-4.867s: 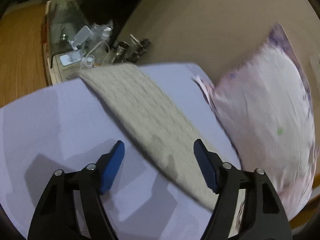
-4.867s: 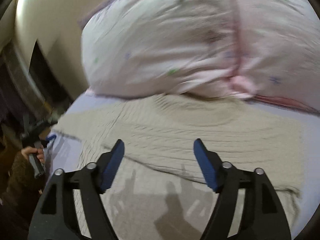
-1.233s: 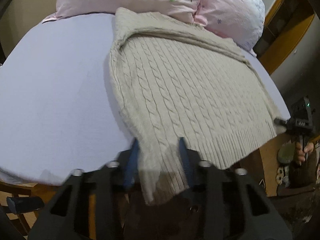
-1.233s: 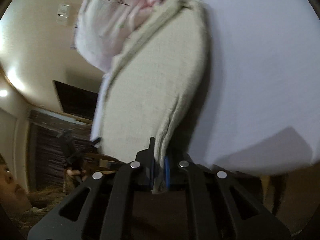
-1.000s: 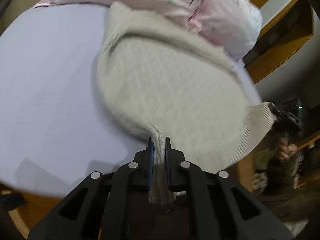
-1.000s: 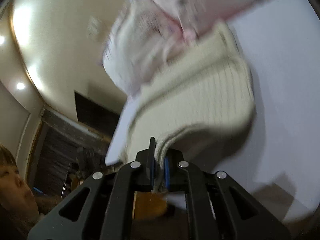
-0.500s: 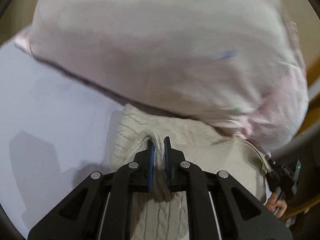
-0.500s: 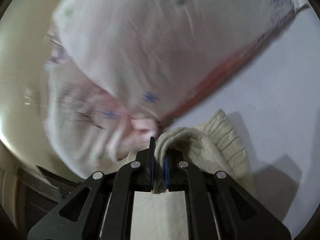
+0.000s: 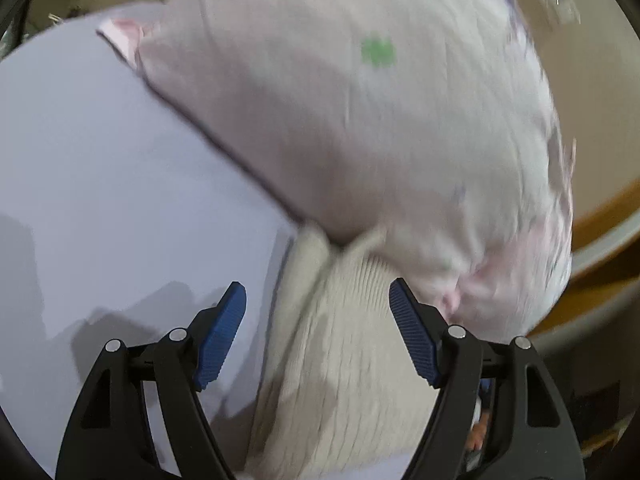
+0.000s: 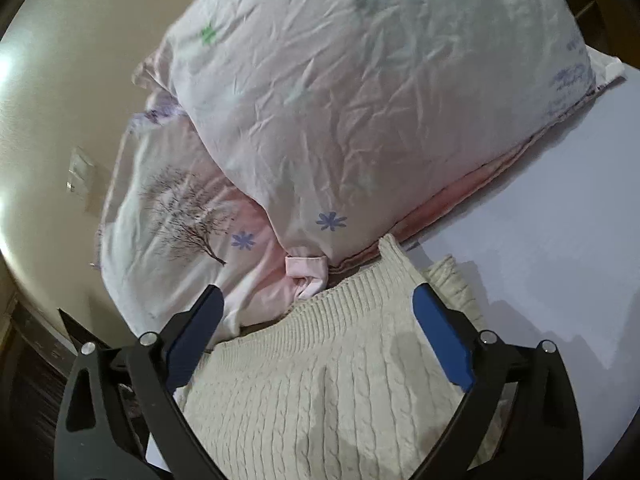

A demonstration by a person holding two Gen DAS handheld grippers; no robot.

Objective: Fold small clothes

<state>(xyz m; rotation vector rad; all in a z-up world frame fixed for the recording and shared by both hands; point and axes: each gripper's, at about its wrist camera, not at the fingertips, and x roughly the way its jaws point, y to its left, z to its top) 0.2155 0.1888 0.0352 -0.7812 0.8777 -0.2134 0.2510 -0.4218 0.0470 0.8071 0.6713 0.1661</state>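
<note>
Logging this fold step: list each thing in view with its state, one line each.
left gripper: open, holding nothing, over the sweater.
right gripper: open, holding nothing.
sweater: lying on the sheet, ribbed edge folded up against the pillows.
pillows: stacked, top one creased.
sheet: smooth.

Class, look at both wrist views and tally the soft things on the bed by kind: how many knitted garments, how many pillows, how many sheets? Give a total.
Cream cable-knit sweater: 1
Pink floral pillows: 2, the upper pillow and the lower pillow
Lavender sheet: 1
Total: 4
</note>
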